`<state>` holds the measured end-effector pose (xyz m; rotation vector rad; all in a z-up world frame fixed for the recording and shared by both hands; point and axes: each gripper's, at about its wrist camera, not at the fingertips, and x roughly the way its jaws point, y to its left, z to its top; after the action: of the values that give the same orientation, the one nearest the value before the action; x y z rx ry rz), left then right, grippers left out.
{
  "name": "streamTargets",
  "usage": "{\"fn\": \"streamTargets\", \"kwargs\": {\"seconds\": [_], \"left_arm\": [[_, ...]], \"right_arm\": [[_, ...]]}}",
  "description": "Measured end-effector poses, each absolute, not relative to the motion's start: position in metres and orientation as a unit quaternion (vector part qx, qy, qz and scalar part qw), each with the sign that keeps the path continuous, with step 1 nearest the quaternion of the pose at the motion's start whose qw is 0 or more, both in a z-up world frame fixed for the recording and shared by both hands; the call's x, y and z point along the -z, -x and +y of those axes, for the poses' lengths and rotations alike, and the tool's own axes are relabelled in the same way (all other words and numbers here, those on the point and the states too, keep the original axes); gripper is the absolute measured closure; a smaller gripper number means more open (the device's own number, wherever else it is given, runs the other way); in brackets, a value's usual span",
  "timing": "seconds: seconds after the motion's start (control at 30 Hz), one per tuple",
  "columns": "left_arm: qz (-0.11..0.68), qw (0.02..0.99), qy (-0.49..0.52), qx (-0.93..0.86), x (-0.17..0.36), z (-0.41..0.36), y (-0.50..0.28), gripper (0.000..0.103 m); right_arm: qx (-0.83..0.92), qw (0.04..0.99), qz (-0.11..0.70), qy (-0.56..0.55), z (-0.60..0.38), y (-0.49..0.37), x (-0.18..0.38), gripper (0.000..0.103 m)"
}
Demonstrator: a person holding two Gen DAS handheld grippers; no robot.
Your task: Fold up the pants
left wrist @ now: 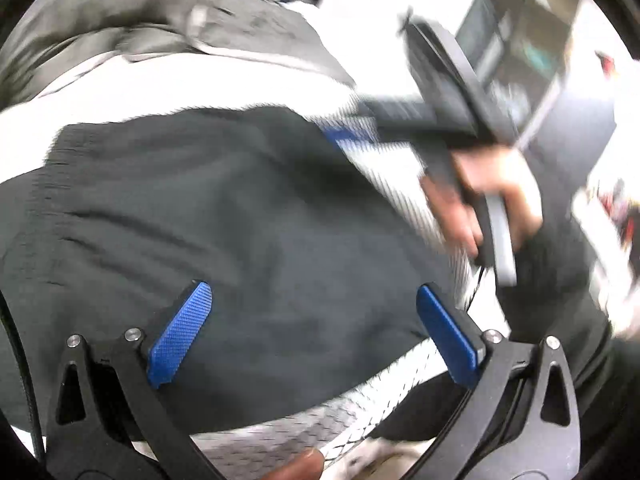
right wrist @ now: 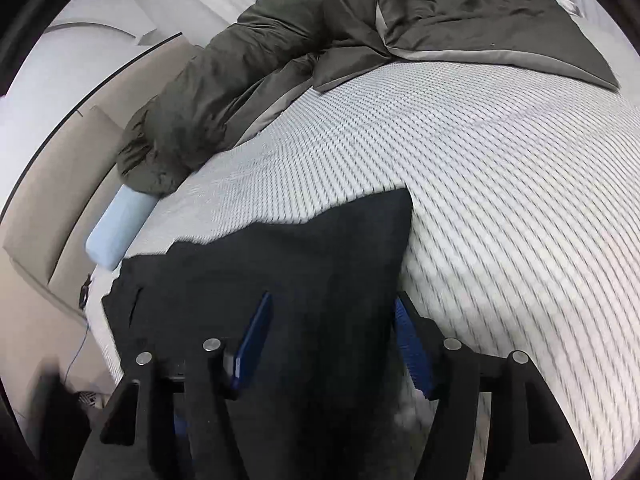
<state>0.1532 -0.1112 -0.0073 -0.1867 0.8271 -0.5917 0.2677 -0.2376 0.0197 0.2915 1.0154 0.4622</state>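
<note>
Here: black pants (right wrist: 280, 280) flat on the bed (right wrist: 500, 200).
Left claw (left wrist: 314, 332) spread above them; right claw (right wrist: 332, 344) spread, gripping nothing.

pants (right wrist: 280, 280): dark matt cloth, soft, lightly creased, gathered along one edge
mattress (right wrist: 500, 200): white woven or quilted cloth, fine ribbed texture, matt
duvet (right wrist: 248, 72): olive-grey cloth with a faint sheen, crumpled, paler grey underside
pillow (right wrist: 116, 224): pale blue cloth, smooth, matt
left gripper (left wrist: 314, 308): matt black plastic frame, small bright metal pins at the joints
left gripper's fingers (left wrist: 180, 336): blue pads, finely knurled, rough-looking, matt
right gripper (right wrist: 332, 340): the same matt black plastic and metal pins, blue pads
headboard (right wrist: 60, 184): beige padded covering, smooth, matt
</note>
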Motion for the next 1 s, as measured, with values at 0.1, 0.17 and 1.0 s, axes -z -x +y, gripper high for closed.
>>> {"fn": "streamTargets", "kwargs": {"seconds": [0.1,0.17,1.0], "left_arm": [[0.372,0.893,0.139,0.212,-0.004,-0.062,-0.165,0.001],[0.361,0.900,0.175,0.171,-0.006,-0.032,-0.171,0.001],[0.426,0.890,-0.068,0.151,0.037,-0.094,-0.193,0.001]], "right_arm": [[-0.239,0.815,0.497,-0.178,-0.249,-0.249,-0.005,0.041],[-0.233,0.799,0.525,-0.179,-0.248,-0.239,0.009,0.049],[-0.234,0.861,0.446,0.071,-0.148,-0.166,-0.022,0.080]]}}
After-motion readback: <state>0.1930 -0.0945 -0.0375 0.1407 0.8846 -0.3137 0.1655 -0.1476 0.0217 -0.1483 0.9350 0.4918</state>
